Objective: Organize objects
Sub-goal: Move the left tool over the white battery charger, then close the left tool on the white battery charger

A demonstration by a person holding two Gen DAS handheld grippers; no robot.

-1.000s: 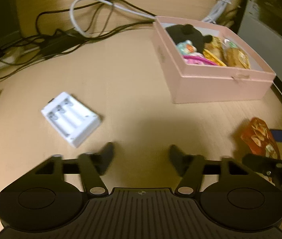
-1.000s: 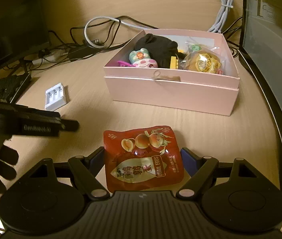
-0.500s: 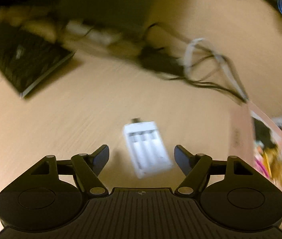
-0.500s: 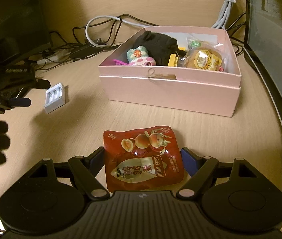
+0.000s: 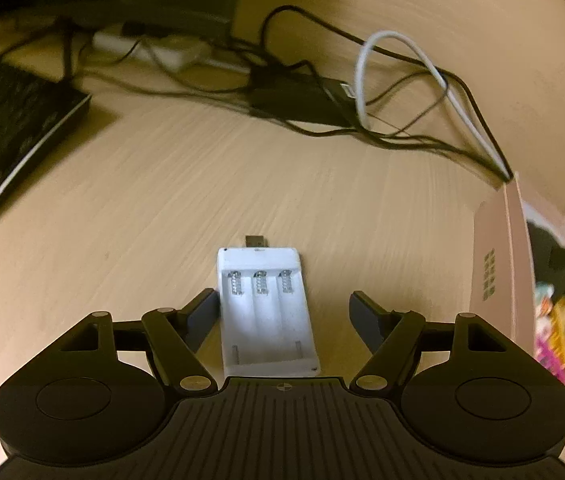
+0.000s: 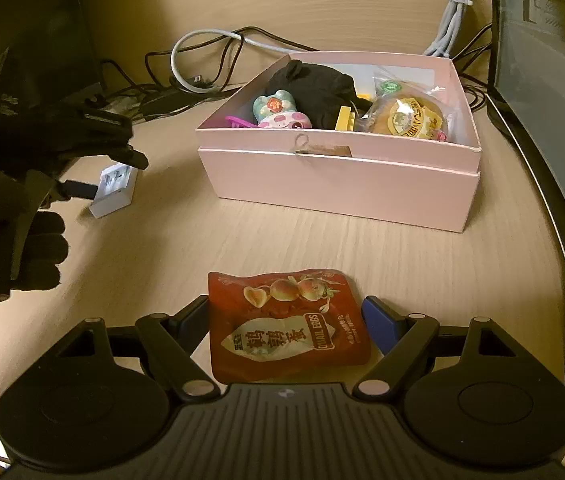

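A white battery charger (image 5: 266, 312) lies flat on the wooden desk between the fingers of my left gripper (image 5: 282, 304). That gripper is open: its left finger stands at the charger's edge and its right finger is well clear. In the right wrist view the same charger (image 6: 116, 188) shows between the left gripper's fingers (image 6: 134, 158), which a gloved hand (image 6: 34, 248) carries. A red quail-egg packet (image 6: 286, 324) lies on the desk between the spread fingers of my right gripper (image 6: 286, 312), uncrumpled. An open pink box (image 6: 338, 184) holds a black cloth item, a toy and a wrapped pastry.
Tangled black and white cables (image 5: 362, 100) run along the back of the desk. A dark flat device (image 5: 10, 132) lies at the back left. The pink box's side (image 5: 494, 264) stands right of the charger. A monitor's edge (image 6: 542, 140) bounds the desk's right side.
My left gripper swung left and rolled, from facing the pink box to straddling the white charger. The right gripper stayed over the red packet.
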